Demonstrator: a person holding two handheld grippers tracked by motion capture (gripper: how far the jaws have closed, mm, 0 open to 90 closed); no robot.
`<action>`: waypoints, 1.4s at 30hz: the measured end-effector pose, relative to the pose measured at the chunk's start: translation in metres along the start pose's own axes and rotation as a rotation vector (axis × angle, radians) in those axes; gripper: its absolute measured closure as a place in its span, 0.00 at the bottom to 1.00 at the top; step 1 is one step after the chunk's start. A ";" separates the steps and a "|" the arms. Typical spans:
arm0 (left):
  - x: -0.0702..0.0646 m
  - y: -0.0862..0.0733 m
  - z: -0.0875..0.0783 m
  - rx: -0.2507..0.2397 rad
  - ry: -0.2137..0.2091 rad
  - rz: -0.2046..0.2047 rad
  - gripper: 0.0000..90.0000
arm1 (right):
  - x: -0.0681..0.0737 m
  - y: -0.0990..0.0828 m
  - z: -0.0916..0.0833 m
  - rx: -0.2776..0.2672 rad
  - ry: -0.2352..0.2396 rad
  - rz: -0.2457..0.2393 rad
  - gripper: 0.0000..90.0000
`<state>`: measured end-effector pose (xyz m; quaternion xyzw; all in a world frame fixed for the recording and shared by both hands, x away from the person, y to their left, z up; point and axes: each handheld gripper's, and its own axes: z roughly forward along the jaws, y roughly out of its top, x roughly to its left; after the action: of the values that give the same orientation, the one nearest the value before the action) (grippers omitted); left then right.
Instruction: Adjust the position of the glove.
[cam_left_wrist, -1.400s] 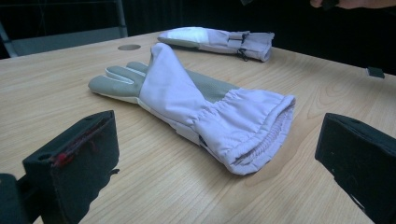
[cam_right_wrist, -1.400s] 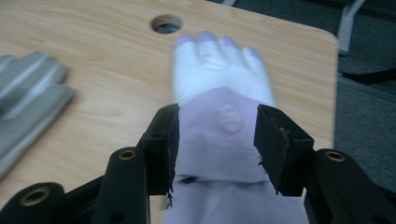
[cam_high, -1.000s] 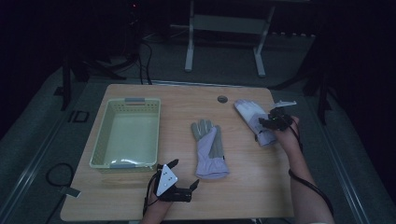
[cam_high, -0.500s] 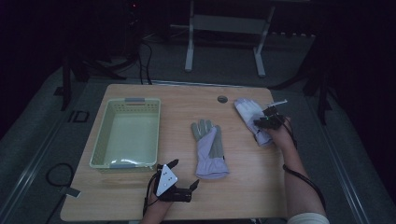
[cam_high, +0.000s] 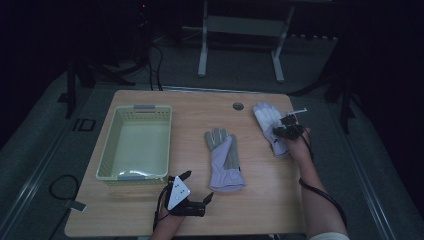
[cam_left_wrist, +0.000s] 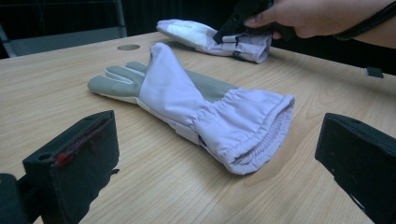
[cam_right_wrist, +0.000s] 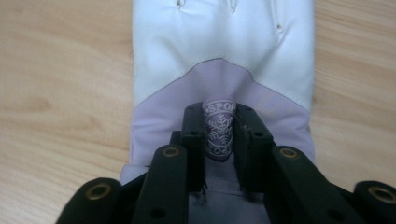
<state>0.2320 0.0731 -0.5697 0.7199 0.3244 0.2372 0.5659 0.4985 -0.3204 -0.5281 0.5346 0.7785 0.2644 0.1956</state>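
You see a pale green basket (cam_high: 108, 150) standing on the left of the wooden table (cam_high: 190, 107), a round cable hole (cam_high: 238, 106) near the table's far edge, and a metal stand (cam_high: 240, 25) on the dark floor beyond.

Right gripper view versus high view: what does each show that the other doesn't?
Right gripper view: a snowflake logo patch on the far glove, at its cuff, pinched between the jaws of the right tool, which have just been closing. High view: the pale green basket, the middle glove, the open left tool and the table's cable hole. Shared: far glove, right tool, wooden table.
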 end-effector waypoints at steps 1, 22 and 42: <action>0.000 0.000 0.000 0.000 0.000 0.000 0.00 | 0.001 -0.001 -0.002 -0.006 -0.010 0.018 0.86; 0.001 0.000 0.000 0.001 -0.001 -0.004 0.00 | 0.043 -0.033 -0.112 -0.176 -0.059 0.181 0.87; -0.001 0.000 0.000 0.005 -0.002 0.007 0.00 | 0.076 -0.089 -0.117 -0.134 -0.089 0.261 0.86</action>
<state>0.2318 0.0726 -0.5695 0.7226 0.3219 0.2375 0.5638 0.3376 -0.2986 -0.4933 0.6282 0.6735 0.3150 0.2293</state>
